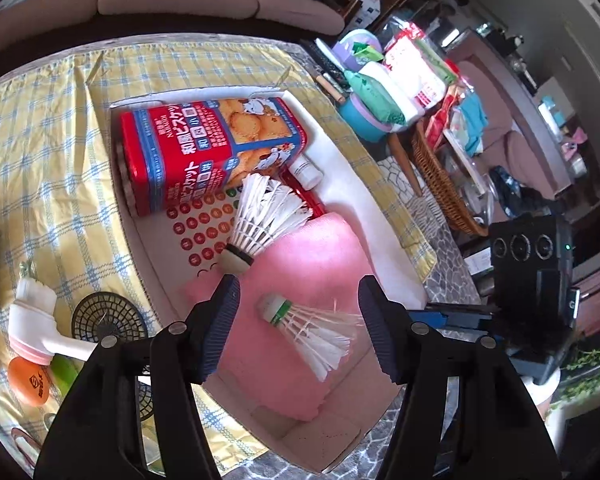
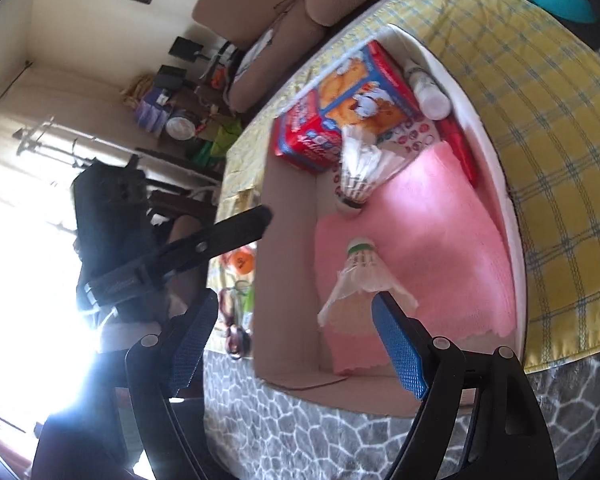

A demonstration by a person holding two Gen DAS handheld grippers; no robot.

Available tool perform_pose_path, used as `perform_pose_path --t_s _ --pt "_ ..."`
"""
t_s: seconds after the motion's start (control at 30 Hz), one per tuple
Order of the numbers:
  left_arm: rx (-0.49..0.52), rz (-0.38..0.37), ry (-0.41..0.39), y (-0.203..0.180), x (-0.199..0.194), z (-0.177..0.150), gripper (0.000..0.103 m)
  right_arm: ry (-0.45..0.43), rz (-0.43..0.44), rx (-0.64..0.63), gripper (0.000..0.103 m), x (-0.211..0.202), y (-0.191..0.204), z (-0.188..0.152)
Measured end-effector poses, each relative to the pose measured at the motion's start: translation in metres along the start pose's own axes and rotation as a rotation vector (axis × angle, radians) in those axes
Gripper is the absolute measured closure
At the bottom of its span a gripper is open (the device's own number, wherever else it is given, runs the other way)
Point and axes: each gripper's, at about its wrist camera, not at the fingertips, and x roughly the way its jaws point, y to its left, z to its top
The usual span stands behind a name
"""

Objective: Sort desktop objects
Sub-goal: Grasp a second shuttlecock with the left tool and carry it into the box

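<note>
Feather-light and fragile, a green-banded shuttlecock (image 1: 300,322) lay on pink foam (image 1: 300,264) between the left tool's (image 1: 300,304) parted jaws, its cork base probably the safest grip.

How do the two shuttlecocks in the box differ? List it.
The green-banded shuttlecock has a green stripe round its cork; the black-banded shuttlecock has a black one. The green-banded one lies flat on the pink cloth; the black-banded one is propped up, feathers leaning towards the biscuit tin, cork at the cloth's edge. The green-banded one lies nearer the open left hand-held gripper. Both have white feathers.
</note>
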Motion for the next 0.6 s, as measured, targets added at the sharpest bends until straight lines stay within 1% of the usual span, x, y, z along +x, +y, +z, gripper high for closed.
perform_pose_path --t_s 0.03,0.1,0.17,0.23,0.33,0.37,0.4,0.43,0.47,0.53,0.6 --pt "0.013 0.007 0.002 -0.001 0.000 -0.003 0.044 -0.007 0.000 0.020 0.021 0.001 -0.003 0.001" --pt "0.073 0.022 0.013 -0.009 0.001 -0.009 0.044 -0.024 0.037 0.064 0.021 0.001 -0.009 0.003" --pt "0.162 0.055 0.033 -0.023 0.006 -0.016 0.044 -0.037 0.062 0.103 0.021 0.000 -0.013 0.005" --pt "0.282 0.118 0.062 -0.043 0.015 -0.026 0.044 -0.062 0.048 0.112 0.023 -0.004 -0.012 0.007" --pt "0.427 0.222 0.107 -0.071 0.035 -0.038 0.044 -0.098 -0.025 0.066 0.023 -0.013 -0.002 0.007" --pt "0.469 0.263 0.121 -0.078 0.044 -0.041 0.048 -0.104 -0.067 0.035 0.023 -0.015 0.004 0.007" --pt "0.495 0.289 0.132 -0.083 0.051 -0.044 0.054 -0.111 -0.109 0.007 0.025 -0.017 0.010 0.007" --pt "0.484 0.288 0.138 -0.084 0.056 -0.044 0.057 -0.124 -0.148 -0.010 0.023 -0.021 0.013 0.006" --pt "0.476 0.287 0.140 -0.085 0.060 -0.044 0.061 -0.134 -0.175 -0.030 0.023 -0.025 0.016 0.006" --pt "0.473 0.312 0.131 -0.086 0.065 -0.047 0.066 -0.147 -0.188 -0.064 0.023 -0.032 0.014 0.005" --pt "0.464 0.313 0.120 -0.085 0.067 -0.049 0.068 -0.164 -0.193 -0.074 0.023 -0.037 0.015 0.006"
